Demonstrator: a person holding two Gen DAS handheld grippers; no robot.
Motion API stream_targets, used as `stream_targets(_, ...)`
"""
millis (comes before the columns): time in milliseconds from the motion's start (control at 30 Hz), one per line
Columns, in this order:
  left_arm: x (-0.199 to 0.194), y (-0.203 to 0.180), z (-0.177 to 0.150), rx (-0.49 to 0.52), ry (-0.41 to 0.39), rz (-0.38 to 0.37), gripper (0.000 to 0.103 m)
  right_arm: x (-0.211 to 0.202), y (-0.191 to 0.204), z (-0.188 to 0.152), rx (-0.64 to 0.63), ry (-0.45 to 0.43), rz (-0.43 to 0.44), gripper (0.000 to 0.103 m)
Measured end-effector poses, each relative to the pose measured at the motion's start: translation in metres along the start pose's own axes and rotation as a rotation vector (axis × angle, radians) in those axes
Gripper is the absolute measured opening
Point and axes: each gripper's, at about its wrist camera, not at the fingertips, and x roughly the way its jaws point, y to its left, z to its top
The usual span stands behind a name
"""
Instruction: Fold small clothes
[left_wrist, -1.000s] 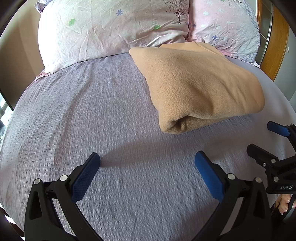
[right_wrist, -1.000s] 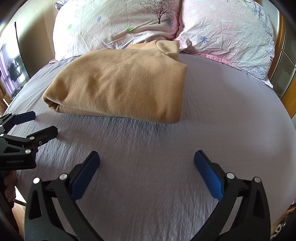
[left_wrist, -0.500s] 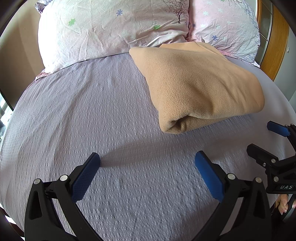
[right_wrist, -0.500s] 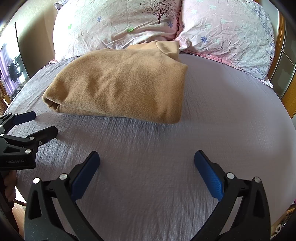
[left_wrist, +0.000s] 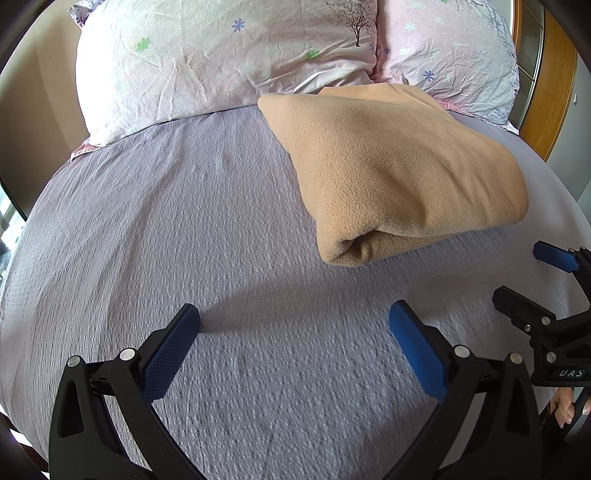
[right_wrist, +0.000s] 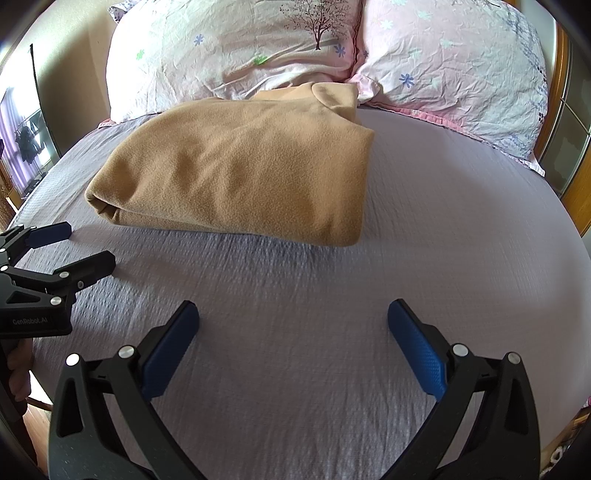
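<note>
A tan fleece garment (left_wrist: 399, 173) lies folded in a thick bundle on the lilac bed sheet (left_wrist: 184, 240), its far end against the pillows. It also shows in the right wrist view (right_wrist: 243, 170). My left gripper (left_wrist: 295, 332) is open and empty, low over the sheet in front of and left of the bundle. My right gripper (right_wrist: 293, 328) is open and empty, in front of the bundle. The right gripper also shows at the right edge of the left wrist view (left_wrist: 532, 277). The left gripper shows at the left edge of the right wrist view (right_wrist: 85, 251).
Two pale flowered pillows (left_wrist: 229, 55) (right_wrist: 454, 66) lie along the head of the bed. A wooden headboard (left_wrist: 554, 81) stands at the far right. The bed's near edge runs just below the grippers, with floor beyond (right_wrist: 37, 417).
</note>
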Motion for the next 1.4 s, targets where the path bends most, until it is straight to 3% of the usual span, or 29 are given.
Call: stream_targets(1400,0.0027,0.001,0.0023,0.006,0.043,-0.005,0.102,0.0009,0.002,0.0009,0.004,-0.004,-0.003,0.101)
